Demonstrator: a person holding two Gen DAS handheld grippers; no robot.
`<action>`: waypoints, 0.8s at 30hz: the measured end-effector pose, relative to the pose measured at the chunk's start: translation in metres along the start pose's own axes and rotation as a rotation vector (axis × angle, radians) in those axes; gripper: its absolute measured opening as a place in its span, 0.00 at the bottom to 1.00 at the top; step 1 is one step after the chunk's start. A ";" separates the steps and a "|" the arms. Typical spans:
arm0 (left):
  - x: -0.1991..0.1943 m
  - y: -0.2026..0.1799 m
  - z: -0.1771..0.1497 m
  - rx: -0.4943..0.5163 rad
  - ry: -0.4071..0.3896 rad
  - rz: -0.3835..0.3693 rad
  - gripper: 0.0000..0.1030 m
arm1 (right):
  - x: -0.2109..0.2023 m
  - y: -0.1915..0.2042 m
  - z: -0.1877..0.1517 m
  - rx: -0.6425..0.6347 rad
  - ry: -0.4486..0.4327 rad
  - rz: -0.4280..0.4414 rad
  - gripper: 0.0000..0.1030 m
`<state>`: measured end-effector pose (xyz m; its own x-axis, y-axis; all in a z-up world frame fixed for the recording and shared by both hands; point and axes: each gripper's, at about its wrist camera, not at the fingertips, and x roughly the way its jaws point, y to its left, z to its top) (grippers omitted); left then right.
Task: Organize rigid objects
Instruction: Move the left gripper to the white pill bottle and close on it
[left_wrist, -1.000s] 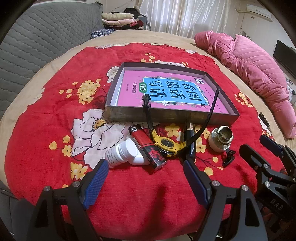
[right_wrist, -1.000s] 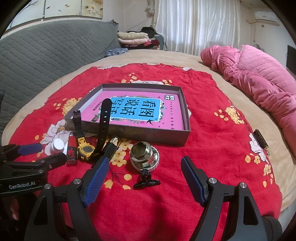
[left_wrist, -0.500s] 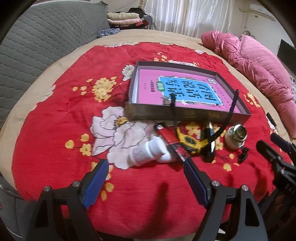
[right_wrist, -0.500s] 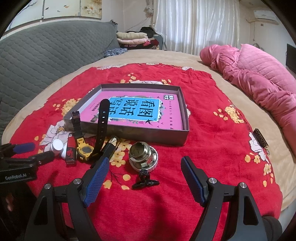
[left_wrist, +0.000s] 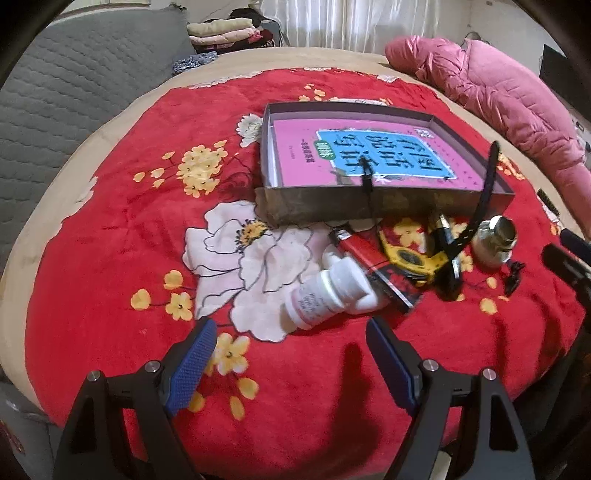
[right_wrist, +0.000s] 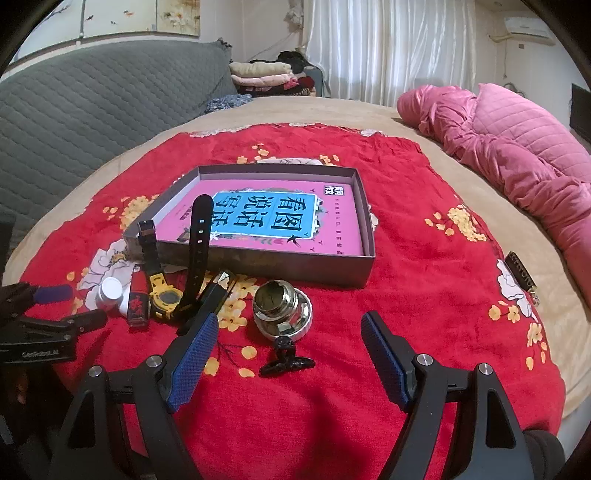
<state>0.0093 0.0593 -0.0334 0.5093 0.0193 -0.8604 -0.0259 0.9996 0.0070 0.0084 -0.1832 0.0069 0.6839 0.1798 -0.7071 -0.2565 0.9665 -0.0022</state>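
Both grippers, left (left_wrist: 286, 345) and right (right_wrist: 288, 338), had fingers spread and empty; we judged the bottle (left_wrist: 328, 291), lying before the box (left_wrist: 369, 206), wanted squaring across its body, clear of the lighter (left_wrist: 373, 262).

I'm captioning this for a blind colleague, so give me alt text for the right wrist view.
An open right gripper hovers over a red floral blanket, nearest a black hair clip and a round silver metal lid. Beyond lie a yellow wristwatch and a shallow grey box holding a pink book.
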 end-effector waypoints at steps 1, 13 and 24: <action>0.002 0.002 0.001 0.003 0.005 0.002 0.79 | 0.001 0.000 0.000 0.000 0.002 -0.002 0.78; 0.020 0.007 0.014 0.058 0.009 -0.045 0.65 | 0.014 -0.003 -0.002 -0.009 0.024 -0.012 0.78; 0.039 0.022 0.028 0.008 0.015 -0.131 0.57 | 0.040 -0.002 -0.001 -0.060 0.053 -0.023 0.78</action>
<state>0.0528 0.0822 -0.0525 0.4953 -0.1119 -0.8615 0.0466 0.9937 -0.1022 0.0357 -0.1784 -0.0226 0.6534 0.1465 -0.7427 -0.2829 0.9573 -0.0600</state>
